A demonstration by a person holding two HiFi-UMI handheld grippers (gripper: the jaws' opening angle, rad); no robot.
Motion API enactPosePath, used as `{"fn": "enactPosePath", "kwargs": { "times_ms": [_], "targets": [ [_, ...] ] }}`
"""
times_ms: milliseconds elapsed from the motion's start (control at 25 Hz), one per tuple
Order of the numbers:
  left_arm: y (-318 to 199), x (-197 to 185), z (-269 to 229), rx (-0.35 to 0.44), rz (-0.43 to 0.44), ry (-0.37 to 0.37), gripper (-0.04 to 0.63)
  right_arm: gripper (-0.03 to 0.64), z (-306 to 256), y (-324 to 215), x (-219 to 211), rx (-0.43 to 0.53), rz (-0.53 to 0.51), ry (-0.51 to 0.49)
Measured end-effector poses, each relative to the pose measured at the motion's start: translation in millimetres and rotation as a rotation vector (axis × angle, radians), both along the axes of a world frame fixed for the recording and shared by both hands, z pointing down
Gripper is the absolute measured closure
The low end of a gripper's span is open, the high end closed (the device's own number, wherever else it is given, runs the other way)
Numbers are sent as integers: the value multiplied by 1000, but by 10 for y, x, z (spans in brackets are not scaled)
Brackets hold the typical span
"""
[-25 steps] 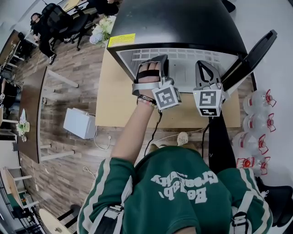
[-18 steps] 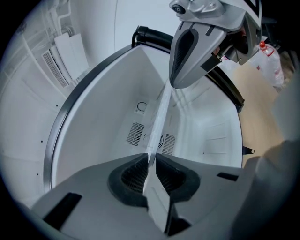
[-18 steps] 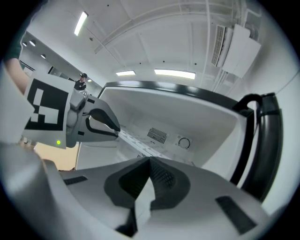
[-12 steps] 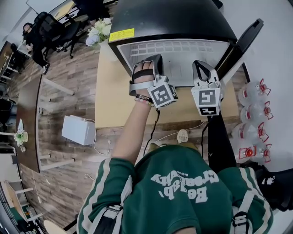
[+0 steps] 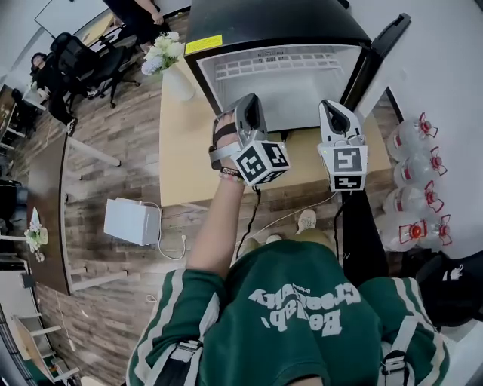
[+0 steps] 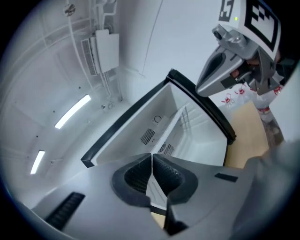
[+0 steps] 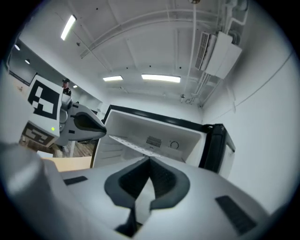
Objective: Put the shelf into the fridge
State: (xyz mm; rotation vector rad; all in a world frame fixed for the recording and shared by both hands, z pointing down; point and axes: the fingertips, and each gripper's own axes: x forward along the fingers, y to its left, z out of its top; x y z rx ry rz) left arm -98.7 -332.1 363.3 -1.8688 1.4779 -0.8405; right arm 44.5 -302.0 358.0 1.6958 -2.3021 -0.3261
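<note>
One fridge, one shelf inside; left tool, right tool closed.

**Surface finishes, fridge as reference**

Fridge: black shell with a soft sheen, liner smooth white plastic. Shelf inside: white, slotted, matt. Table beneath: pale wood, matt. Floor left of fridge: wood-grain planks. Bottles right of fridge: clear plastic, glossy.

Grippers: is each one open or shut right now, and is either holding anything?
Left gripper: closed, holding nothing.
Right gripper: closed, holding nothing.
</note>
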Motion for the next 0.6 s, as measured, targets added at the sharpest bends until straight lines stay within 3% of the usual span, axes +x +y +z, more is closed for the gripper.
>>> {"fn": "enactPosePath", "kwargs": {
  "times_ms": [240,400,600],
  "targets": [
    [446,-79,-169,2,-8,225,594,614,-31,357,67,-6,-6,-90],
    [685,-67,-239,24,-28,313,595,614,-27,526,131,0,-27,-116],
    [960,-24,-288,-2,-22,520,595,614,-51,740,209,-1,-68,-139]
  ]
}}
